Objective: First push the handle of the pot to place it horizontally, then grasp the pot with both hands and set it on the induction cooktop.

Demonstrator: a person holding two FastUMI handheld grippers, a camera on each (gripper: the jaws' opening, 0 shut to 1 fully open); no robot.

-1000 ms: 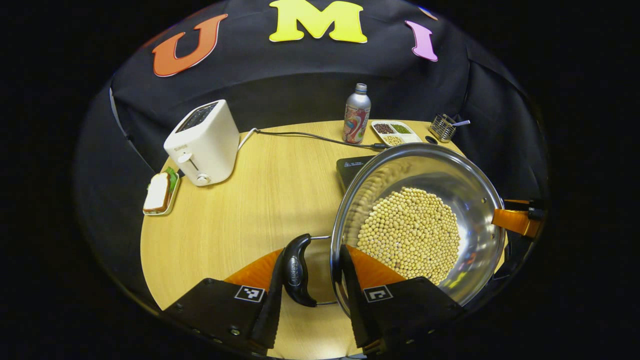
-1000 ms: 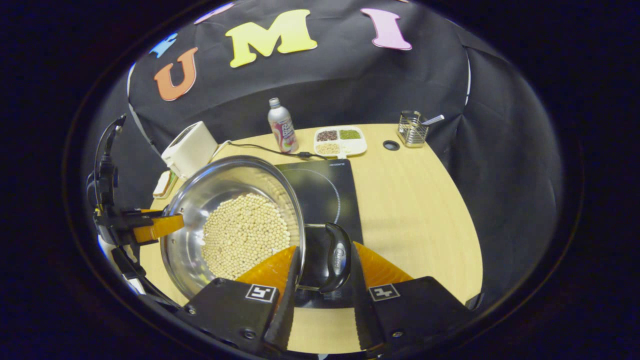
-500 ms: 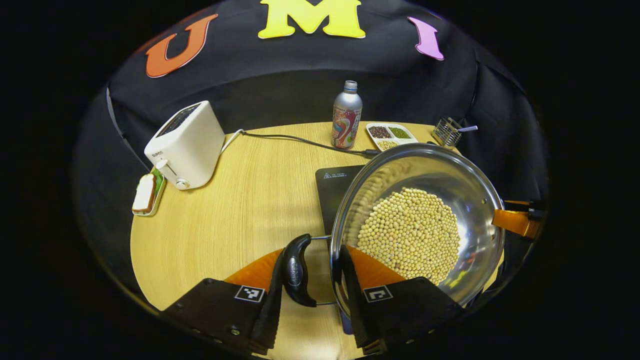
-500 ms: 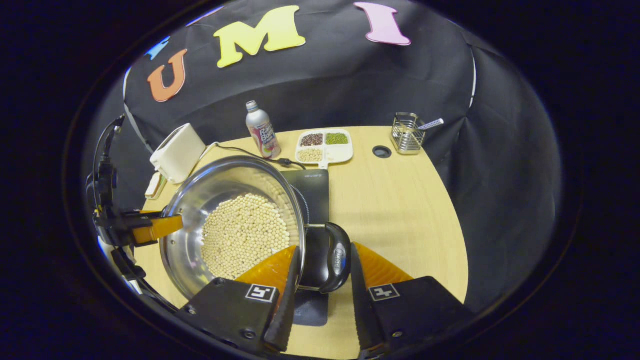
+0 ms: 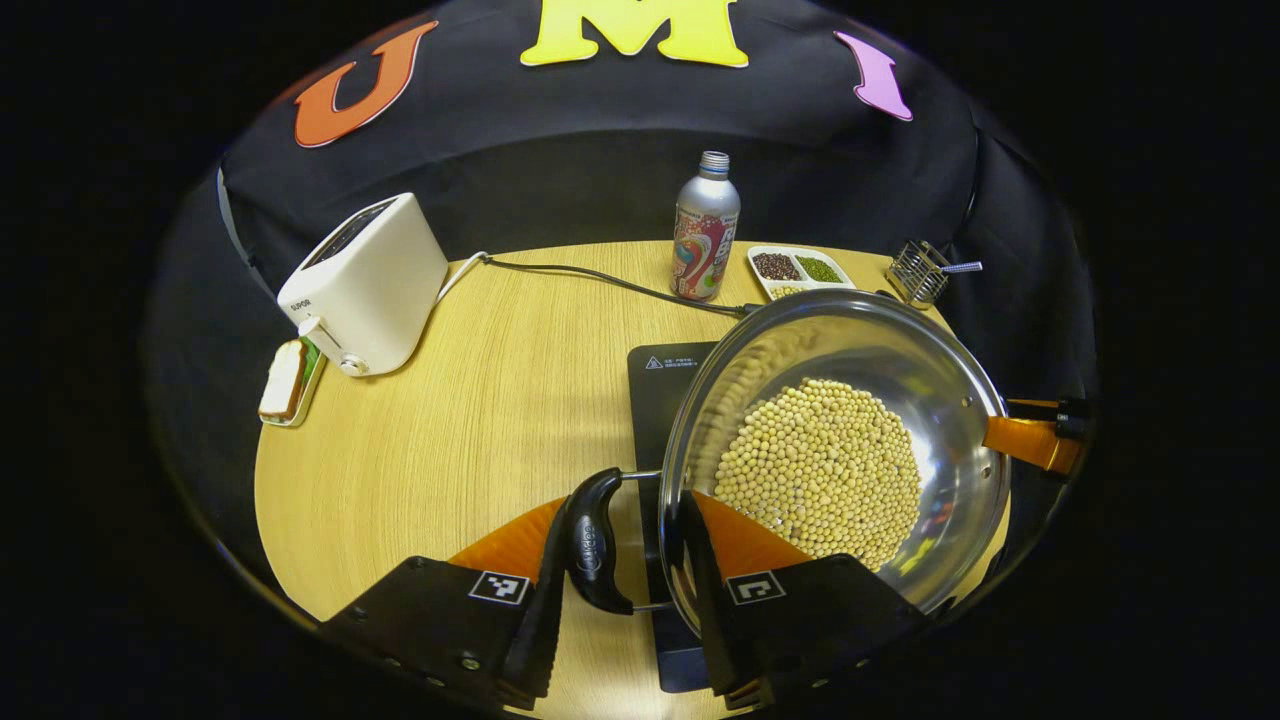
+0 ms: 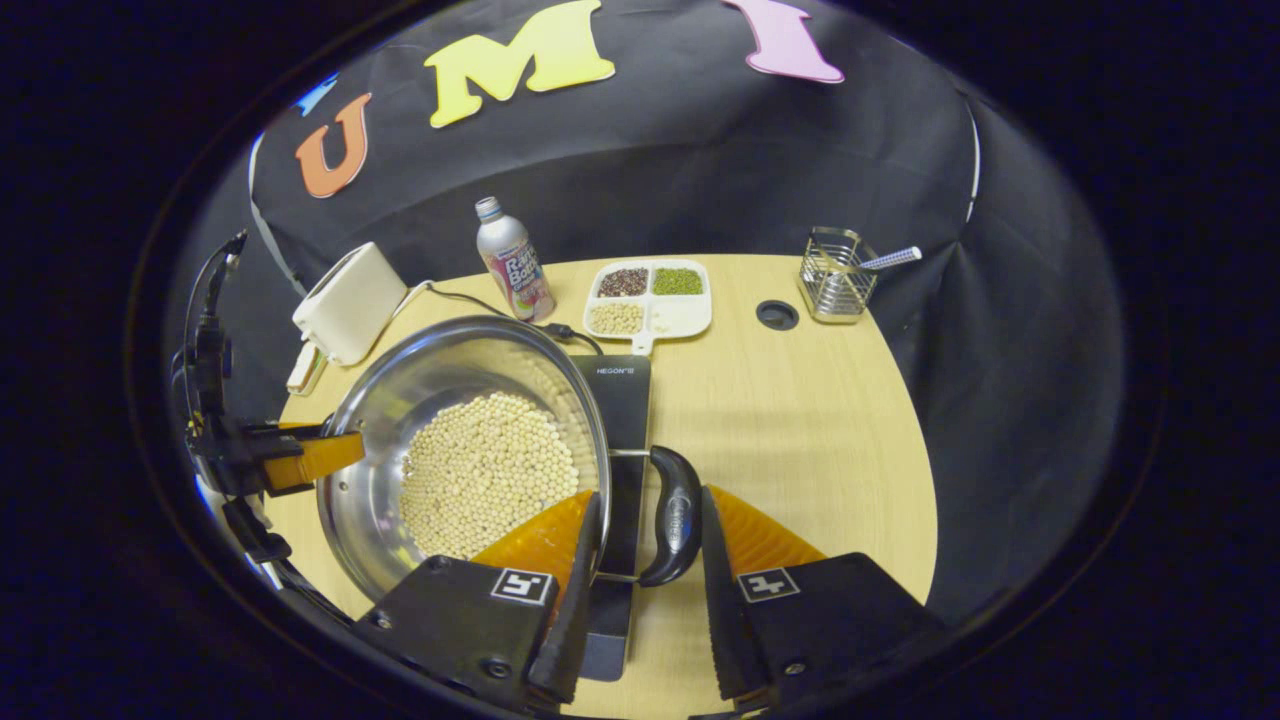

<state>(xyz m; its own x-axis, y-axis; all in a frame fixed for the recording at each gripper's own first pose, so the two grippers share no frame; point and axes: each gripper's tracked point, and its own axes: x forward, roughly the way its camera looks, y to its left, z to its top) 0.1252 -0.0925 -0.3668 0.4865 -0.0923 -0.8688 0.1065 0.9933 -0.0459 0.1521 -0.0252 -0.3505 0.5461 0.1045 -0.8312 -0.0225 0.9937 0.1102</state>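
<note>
A steel pot (image 5: 905,345) holding soybeans (image 5: 820,465) hangs between both grippers over the black induction cooktop (image 5: 665,390). My left gripper (image 5: 625,510) is shut on the pot's near black handle (image 5: 597,540), one finger outside the handle and one inside the rim. In the right gripper view, my right gripper (image 6: 650,495) is shut the same way on the opposite handle (image 6: 675,515) of the pot (image 6: 430,385). The cooktop (image 6: 625,400) shows as a strip beneath that handle. Each view also shows the other gripper across the pot: the right gripper (image 5: 1035,440) and the left gripper (image 6: 295,455).
On the round wooden table (image 5: 500,400) stand a white toaster (image 5: 365,285) with a sandwich plate (image 5: 288,380), a bottle (image 5: 705,230), a divided tray of beans (image 5: 800,268) and a wire holder (image 5: 920,272). A cable (image 5: 600,280) runs to the cooktop.
Both grippers have carried the pot sideways over the cooktop, which now lies mostly beneath it. Both grips stay the same.
</note>
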